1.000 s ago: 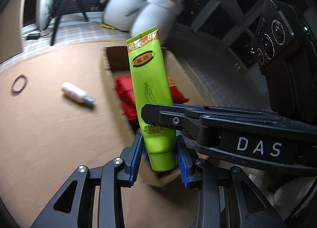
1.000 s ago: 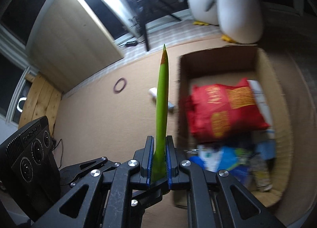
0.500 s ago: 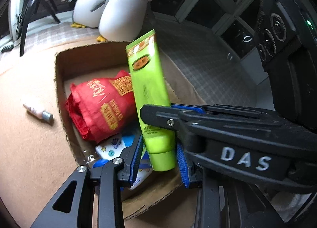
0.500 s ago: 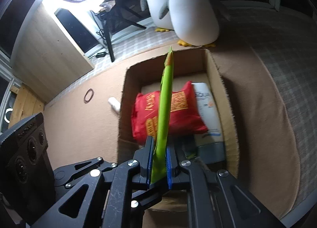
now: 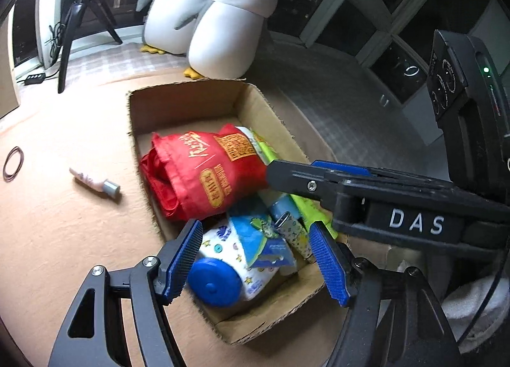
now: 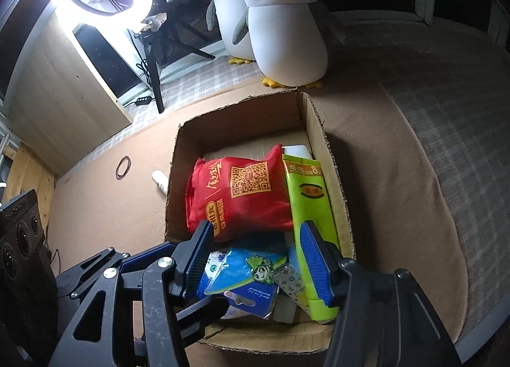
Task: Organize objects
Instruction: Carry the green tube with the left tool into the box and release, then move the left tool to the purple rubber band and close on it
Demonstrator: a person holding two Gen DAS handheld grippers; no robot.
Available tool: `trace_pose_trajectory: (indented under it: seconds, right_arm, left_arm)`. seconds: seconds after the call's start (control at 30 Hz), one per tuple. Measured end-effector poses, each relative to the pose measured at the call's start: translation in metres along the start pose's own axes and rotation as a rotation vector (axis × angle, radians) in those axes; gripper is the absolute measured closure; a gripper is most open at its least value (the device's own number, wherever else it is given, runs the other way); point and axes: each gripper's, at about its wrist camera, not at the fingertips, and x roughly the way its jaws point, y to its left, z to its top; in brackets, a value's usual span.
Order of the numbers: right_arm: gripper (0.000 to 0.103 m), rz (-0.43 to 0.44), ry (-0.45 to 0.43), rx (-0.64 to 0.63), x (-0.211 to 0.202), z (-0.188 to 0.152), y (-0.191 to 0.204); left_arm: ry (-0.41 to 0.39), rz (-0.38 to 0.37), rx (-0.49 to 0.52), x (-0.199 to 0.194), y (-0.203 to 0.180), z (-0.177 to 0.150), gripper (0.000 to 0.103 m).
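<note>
The green hand-cream tube (image 6: 310,204) lies flat in the cardboard box (image 6: 242,118) along its right wall, beside a red bag (image 6: 242,191). My right gripper (image 6: 256,226) hangs just above the box's near end. Its jaws are opening and nothing is between them. In the left wrist view only strips of the tube (image 5: 306,207) show past the right gripper's black body (image 5: 414,223). My left gripper (image 5: 255,225) is above the near part of the box (image 5: 191,105). Its jaws are opening wide and grip nothing.
The box also holds a blue-capped white pack (image 5: 213,284), a blue packet (image 6: 245,271) and a small patterned pouch (image 5: 293,233). On the tan mat to its left lie a small white tube (image 5: 95,182) and a black ring (image 5: 12,163). Two plush penguins (image 6: 283,25) stand behind.
Both grippers have opened and let go of the green tube, which stood upright between them. It now lies in the box by the right wall. Both views have shifted over the box.
</note>
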Motion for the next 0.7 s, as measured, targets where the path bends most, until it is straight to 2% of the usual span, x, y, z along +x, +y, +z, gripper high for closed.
trace_pose_trajectory:
  seconds: [0.17,0.33,0.7]
  right_arm:
    - [0.05,0.01,-0.01,-0.008,0.0,-0.002,0.009]
    - [0.05,0.042,-0.012,-0.02,0.003,-0.005,0.022]
    - [0.049,0.089,-0.047,-0.15,0.013,-0.016,0.084]
  left_arm:
    - [-0.01,0.024,-0.012,-0.017,0.01,-0.015,0.03]
    - [-0.022,0.065,-0.045,-0.04,0.037,-0.03,0.03]
    - [-0.063,0.208,-0.21,-0.111,0.134,-0.092,0.03]
